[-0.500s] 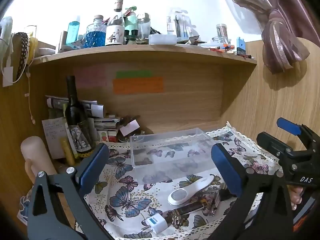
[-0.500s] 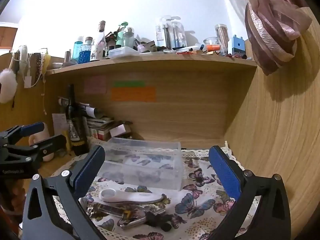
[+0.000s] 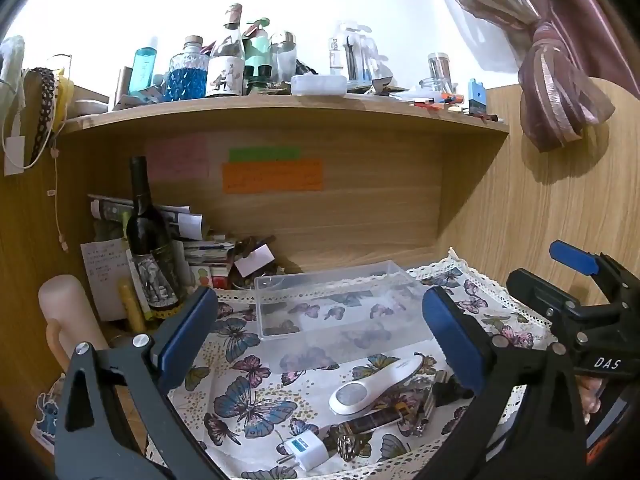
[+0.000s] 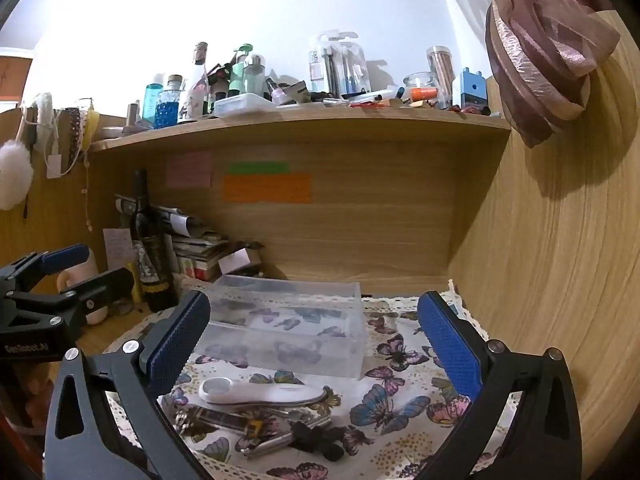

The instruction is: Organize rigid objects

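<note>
Both claws are hanging over the near edge of the worktop, and neither is carrying anything: the left claw [image 3: 320,332] is standing wide, with only the butterfly cloth [image 3: 240,396] and the clear plastic box [image 3: 336,300] showing between its blue pads, and the right claw [image 4: 314,336] is standing equally wide over the same spot. By my judgement, the sorting is only just getting under way, because the box is sitting empty toward the back of the cloth while every loose piece is lying in a cluster along the cloth's near edge.

The white handheld device [image 3: 372,386] is lying nearest the box, flat and angled, apart from its front wall. Just behind it, toward the near edge, a patterned tube [image 4: 228,420] and some metal clips [image 4: 276,440] are lying touching or overlapping each other, with a small black piece [image 4: 320,440] beside them. The white plug adapter [image 3: 306,450] is sitting at the near edge, toward the left end of the cluster.

The next move is probably calling for one claw to drop onto a single item, likely the white device since it is lying clear on top. It is long and rounded, so the pads should be closing across its narrow waist rather than along its length. The clutter underneath may be shifting if the pads are dipping too low.
</note>
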`<state>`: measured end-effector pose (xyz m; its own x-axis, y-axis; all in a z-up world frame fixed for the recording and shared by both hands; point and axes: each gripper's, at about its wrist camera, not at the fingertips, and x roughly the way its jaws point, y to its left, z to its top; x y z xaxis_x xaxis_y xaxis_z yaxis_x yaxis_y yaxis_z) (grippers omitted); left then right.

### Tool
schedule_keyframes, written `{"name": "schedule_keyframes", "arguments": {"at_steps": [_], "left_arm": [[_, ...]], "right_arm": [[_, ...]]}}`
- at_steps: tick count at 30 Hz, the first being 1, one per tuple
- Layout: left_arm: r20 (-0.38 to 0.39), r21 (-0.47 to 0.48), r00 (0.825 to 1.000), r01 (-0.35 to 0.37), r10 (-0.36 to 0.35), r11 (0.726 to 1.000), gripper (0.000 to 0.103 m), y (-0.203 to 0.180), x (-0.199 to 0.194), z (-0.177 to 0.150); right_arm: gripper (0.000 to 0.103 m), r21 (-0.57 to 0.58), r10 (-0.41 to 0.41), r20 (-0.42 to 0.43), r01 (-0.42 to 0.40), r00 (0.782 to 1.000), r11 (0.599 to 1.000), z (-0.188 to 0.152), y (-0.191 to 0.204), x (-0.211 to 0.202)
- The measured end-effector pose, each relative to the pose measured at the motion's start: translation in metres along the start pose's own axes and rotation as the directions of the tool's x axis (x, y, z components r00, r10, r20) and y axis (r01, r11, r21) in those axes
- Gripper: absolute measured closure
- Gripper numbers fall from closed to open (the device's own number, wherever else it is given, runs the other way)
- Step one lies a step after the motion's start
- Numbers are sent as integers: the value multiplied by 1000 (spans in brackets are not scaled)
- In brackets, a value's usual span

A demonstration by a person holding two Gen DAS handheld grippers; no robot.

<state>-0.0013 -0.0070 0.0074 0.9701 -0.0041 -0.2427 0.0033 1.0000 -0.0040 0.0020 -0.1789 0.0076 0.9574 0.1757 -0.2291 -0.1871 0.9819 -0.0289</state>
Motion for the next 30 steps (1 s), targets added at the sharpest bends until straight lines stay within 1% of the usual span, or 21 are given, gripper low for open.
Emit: {"name": "schedule_keyframes", "arguments": {"at_steps": [30], "left_arm": [[24, -17, 1000, -5, 6, 1000, 0, 1, 2, 0]], "right_arm": [[0, -10, 2, 24, -2, 1000, 1000, 5, 4, 0]]}}
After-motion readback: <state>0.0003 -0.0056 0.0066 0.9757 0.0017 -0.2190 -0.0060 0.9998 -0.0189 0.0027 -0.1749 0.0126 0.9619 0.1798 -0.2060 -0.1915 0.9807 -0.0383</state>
